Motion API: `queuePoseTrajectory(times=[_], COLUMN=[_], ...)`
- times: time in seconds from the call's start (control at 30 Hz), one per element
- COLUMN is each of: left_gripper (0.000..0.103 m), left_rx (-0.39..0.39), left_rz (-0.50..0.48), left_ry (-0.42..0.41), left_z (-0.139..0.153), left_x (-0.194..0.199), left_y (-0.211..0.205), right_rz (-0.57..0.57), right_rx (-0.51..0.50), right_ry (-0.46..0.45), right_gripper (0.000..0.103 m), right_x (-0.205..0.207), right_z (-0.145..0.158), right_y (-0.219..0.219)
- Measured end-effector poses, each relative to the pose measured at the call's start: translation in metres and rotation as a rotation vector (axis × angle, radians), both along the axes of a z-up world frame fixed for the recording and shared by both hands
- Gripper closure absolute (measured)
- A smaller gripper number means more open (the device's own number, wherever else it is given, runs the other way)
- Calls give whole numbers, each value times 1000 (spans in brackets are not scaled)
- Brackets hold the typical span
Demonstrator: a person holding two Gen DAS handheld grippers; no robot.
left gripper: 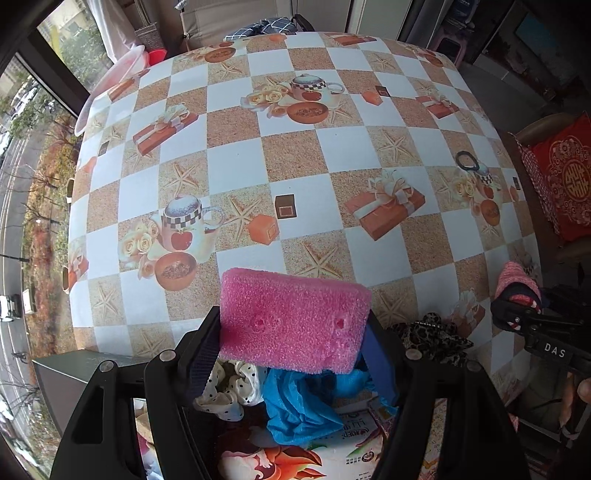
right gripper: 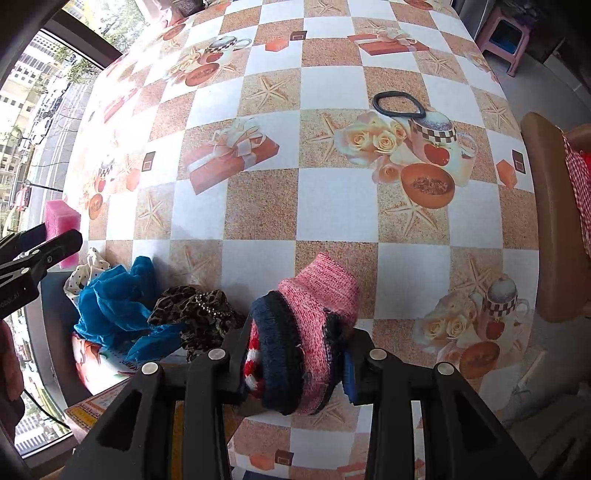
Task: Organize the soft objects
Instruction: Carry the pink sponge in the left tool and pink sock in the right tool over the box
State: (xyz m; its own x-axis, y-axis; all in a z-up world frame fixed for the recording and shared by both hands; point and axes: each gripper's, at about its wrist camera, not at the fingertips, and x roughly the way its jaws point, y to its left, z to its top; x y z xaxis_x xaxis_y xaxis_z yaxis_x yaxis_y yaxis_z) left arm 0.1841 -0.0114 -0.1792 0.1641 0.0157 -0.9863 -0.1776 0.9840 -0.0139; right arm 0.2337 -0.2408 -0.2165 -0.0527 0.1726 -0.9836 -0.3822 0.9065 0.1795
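Observation:
A pink sponge (left gripper: 295, 325) is clamped between the pads of my left gripper (left gripper: 291, 326), held above the checked tablecloth (left gripper: 236, 166). My right gripper (right gripper: 301, 336) is shut on a rolled pink and navy knitted sock (right gripper: 310, 325). Below both lies a heap of soft things on a flower-printed box (left gripper: 280, 458): a blue cloth (left gripper: 303, 402), a polka-dot fabric (left gripper: 229, 387) and a leopard-print scrunchie (right gripper: 199, 314). In the right wrist view the sponge (right gripper: 61, 218) shows at the left edge in the other gripper. A black hair band (right gripper: 397, 104) lies alone on the table.
A chair with a red cushion (left gripper: 565, 177) stands against the table's right side. A clear plastic basin (left gripper: 110, 81) sits at the far left corner by the window. A pink stool (right gripper: 506, 33) stands beyond the far edge.

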Motion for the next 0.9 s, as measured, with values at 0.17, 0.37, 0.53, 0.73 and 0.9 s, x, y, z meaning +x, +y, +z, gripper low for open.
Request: queuePoseTrajectory(times=[0.17, 0.37, 0.53, 0.73, 0.9], left_gripper=[29, 29, 29, 29, 29], left_rx=[-17, -34, -36, -54, -72], left_rz=[-7, -15, -41, -72, -86], left_ry=[-13, -26, -47, -64, -76], left_z=[16, 26, 37, 48, 54], left_x=[-31, -62, -84, -111, -133], left_y=[-4, -7, -11, -16, -18], right_rz=[-20, -43, -50, -57, -50], right_rx=[13, 28, 26, 30, 43], right_ry=[-3, -34, -63, -81, -96], right_gripper=[65, 65, 65, 65, 65], right_x=[-12, -31, -50, -76, -99], right_z=[16, 46, 66, 86, 102], right_y=[-14, -22, -14, -8, 3])
